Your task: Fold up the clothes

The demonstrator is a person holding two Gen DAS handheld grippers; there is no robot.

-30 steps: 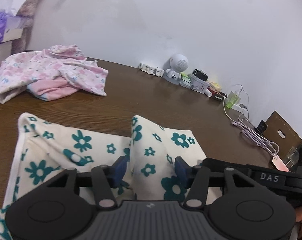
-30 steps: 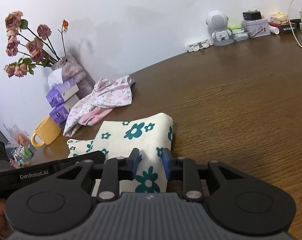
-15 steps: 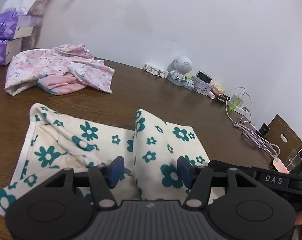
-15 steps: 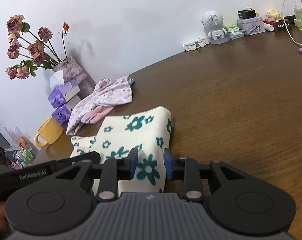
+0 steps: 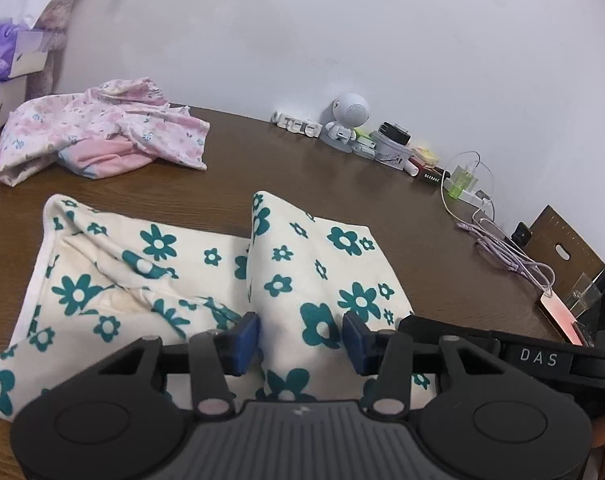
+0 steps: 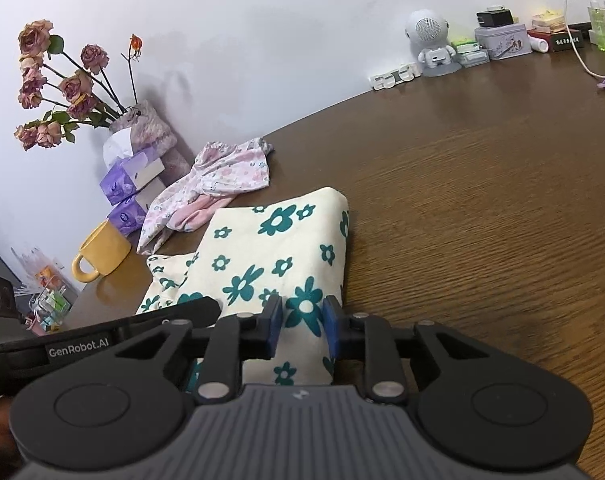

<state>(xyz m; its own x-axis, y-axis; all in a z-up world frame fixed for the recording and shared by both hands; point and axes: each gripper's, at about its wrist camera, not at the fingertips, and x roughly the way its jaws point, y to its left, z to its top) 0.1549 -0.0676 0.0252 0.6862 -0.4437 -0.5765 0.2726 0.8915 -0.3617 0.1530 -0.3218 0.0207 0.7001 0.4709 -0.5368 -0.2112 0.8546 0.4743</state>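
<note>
Both grippers sit low over the near edge of the cream garment with teal flowers (image 5: 326,264), each angled down at the cloth, which lies on the brown desk (image 6: 482,208) directly ahead of them.

Left gripper (image 5: 300,338) stands about half spread, its blue pads either side of a raised fold of the cloth. Fabric lies between the pads, but I cannot see them pressing on it, so it reads as released and straddling the ridge rather than grasping it. That ridge runs away from the gripper up the middle of the garment; the flatter, more rumpled half lies to its left and the doubled, smoother half to its right.

Right gripper (image 6: 302,322) is much narrower, and its jaws are closing with the near hem of the doubled layer between them. Its pads appear to sit against the cloth at the edge of the folded panel, right beside bare desk on the gripper's right. Holding there likely keeps the folded layer pinned at its corner, so the other side can be taken up and laid over without the stack sliding.

Beyond the garment, to the far left, a crumpled pink floral garment (image 5: 98,136) lies unfolded, well apart from both grippers, probably waiting its turn.
</note>
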